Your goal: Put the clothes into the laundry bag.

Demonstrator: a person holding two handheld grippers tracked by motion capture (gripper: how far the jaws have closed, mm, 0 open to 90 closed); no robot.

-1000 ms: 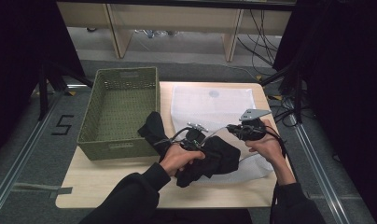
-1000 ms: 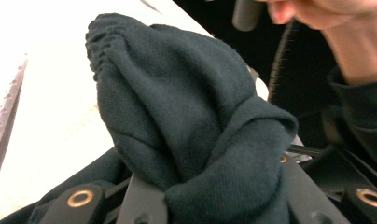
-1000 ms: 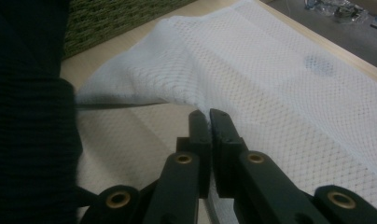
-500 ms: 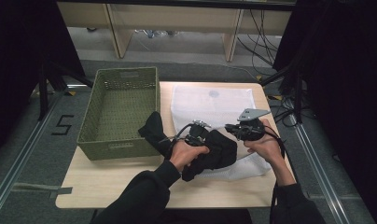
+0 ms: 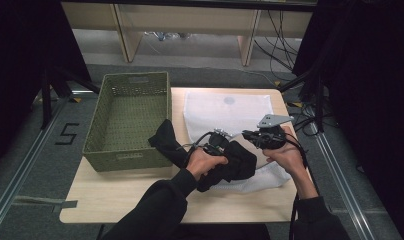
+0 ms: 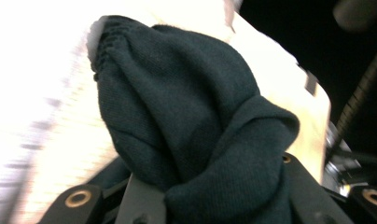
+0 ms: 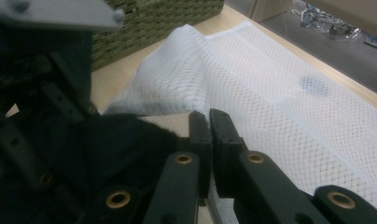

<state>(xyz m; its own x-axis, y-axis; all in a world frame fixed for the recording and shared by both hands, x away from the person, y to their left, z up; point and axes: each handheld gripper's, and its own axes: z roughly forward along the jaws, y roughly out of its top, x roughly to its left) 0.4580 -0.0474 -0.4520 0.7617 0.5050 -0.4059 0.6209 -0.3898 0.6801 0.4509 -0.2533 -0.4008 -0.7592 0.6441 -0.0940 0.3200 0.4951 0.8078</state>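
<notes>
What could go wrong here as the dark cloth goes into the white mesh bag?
The left hand-held gripper holds a bunched wad of the dark cloth; one end trails toward the green basket and may snag outside the opening. The right hand-held gripper pinches just a thin edge of the white mesh bag, which could slip free and close.

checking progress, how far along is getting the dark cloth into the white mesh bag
Done: the right gripper is shut on the edge of the white mesh bag, lifting it into an opening. In hand: the left gripper holds the dark cloth bunched at that opening. Left: most of the cloth, including the end by the green basket, lies outside.
</notes>
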